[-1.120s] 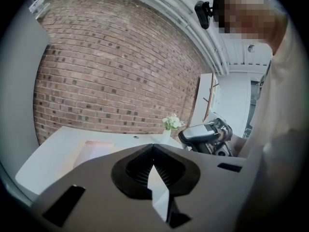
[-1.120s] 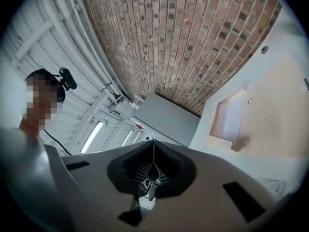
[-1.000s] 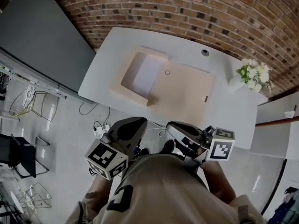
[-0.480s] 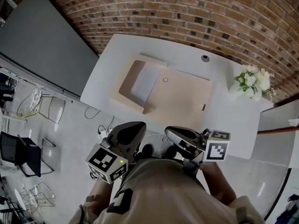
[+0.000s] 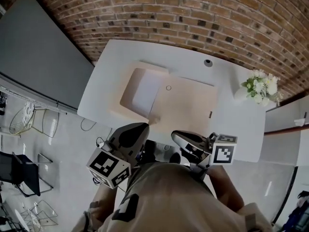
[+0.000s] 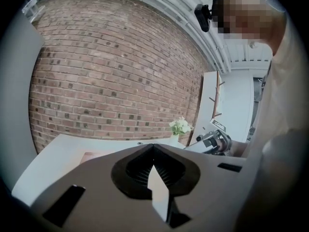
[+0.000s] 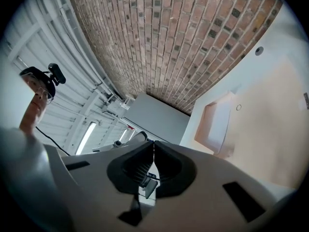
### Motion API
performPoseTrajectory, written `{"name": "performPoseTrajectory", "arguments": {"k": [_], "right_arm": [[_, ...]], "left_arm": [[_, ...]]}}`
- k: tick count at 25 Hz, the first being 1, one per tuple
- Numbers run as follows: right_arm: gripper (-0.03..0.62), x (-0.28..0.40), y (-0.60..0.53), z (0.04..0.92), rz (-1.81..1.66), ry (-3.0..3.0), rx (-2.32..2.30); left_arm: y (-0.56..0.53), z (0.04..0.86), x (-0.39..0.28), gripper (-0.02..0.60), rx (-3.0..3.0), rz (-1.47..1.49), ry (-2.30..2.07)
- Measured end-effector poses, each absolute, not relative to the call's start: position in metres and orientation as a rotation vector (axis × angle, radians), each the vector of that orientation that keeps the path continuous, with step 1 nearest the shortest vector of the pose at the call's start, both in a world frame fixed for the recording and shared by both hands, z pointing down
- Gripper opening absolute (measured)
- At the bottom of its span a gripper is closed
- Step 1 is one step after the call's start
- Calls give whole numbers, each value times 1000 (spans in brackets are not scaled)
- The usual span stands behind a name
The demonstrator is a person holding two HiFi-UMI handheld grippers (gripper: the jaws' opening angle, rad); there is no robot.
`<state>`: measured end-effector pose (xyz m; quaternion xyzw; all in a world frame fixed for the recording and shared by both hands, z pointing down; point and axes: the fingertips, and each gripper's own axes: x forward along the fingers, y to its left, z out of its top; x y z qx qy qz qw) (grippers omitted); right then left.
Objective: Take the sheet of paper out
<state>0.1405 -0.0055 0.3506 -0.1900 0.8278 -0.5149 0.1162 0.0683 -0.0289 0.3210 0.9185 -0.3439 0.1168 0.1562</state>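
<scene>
The left hand-held gripper (image 6: 153,146) and the right hand-held gripper (image 7: 153,143) are both clenched on nothing. The sheet of paper (image 5: 145,92) lies well ahead in the open beige folder (image 5: 188,105) on the desk (image 5: 231,124). I'd say open one, pin the folder and pinch the sheet's near edge.

The table (image 5: 116,57) stands against the brick wall (image 5: 193,13). An open folder (image 5: 186,105) lies on its middle, with the sheet of paper (image 5: 145,92) in the folder's left half. A flower vase (image 5: 260,86) stands at the table's right end. A cable grommet (image 5: 208,62) sits behind the folder.
</scene>
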Motion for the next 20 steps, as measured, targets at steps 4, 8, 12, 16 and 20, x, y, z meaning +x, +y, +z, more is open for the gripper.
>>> {"name": "performPoseTrajectory", "arguments": {"k": [4,8,12,16,20], "right_arm": [[25,114,-18,354,-1576,2363,-517],[25,92,-34,372,-1662,2318,-595],[25,75,-47,383,-1724,2195,-625],[25,62,-56,392,-1738,2152,-704],[25,56,-66,403,-1767,2100,-761]], "left_arm": [[-49,323,37,14,2617,294,-964],[-68,330,6,14,2603,261,-933],[-82,338,-17,14,2590,226,-880],[-89,345,-32,14,2596,200,-797],[-96,352,-46,14,2591,188,-747]]}}
